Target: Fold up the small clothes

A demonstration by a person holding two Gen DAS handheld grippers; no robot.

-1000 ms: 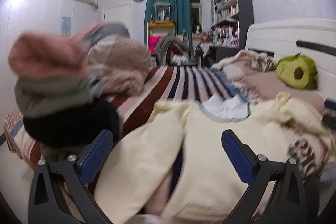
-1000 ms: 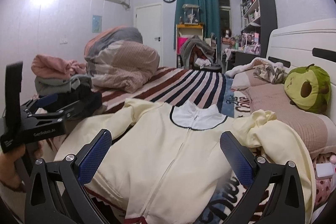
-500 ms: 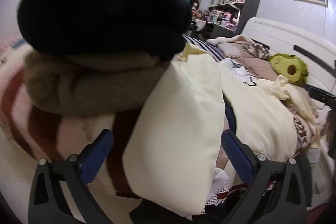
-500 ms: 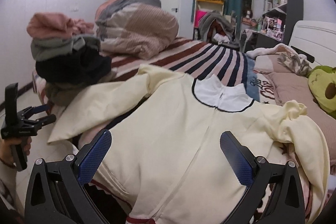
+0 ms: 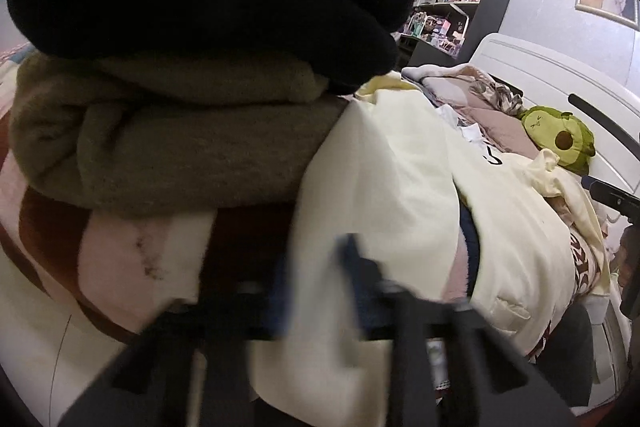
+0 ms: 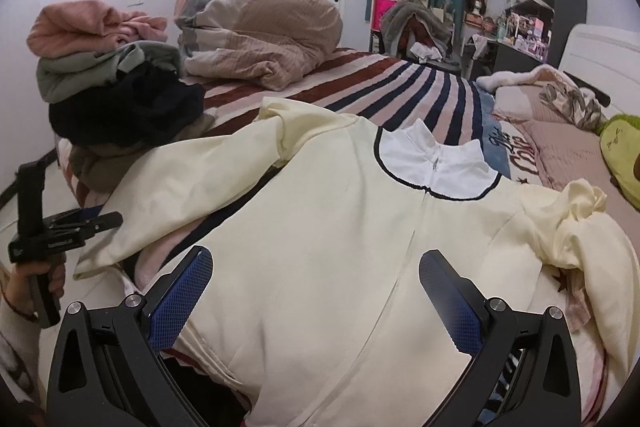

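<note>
A cream zip jacket (image 6: 340, 247) with a white collar lies face up on the striped bed. Its left sleeve (image 6: 192, 187) stretches toward the bed's left edge. My right gripper (image 6: 316, 291) is open over the jacket's lower hem, holding nothing. My left gripper (image 5: 316, 291) is blurred, its fingers close together around the cuff end of the sleeve (image 5: 360, 187). It also shows in the right wrist view (image 6: 80, 223), at the sleeve's cuff end, fingers nearly together.
A stack of folded clothes (image 6: 112, 83) sits at the bed's left edge, close above the left gripper (image 5: 180, 67). A bundled duvet (image 6: 260, 31) lies behind it. An avocado plush (image 5: 560, 143) and the white headboard (image 5: 540, 67) are on the right.
My left gripper dropped low beside the clothes stack and its fingers closed in on the jacket sleeve. My right gripper moved in closer over the jacket's hem, still open.
</note>
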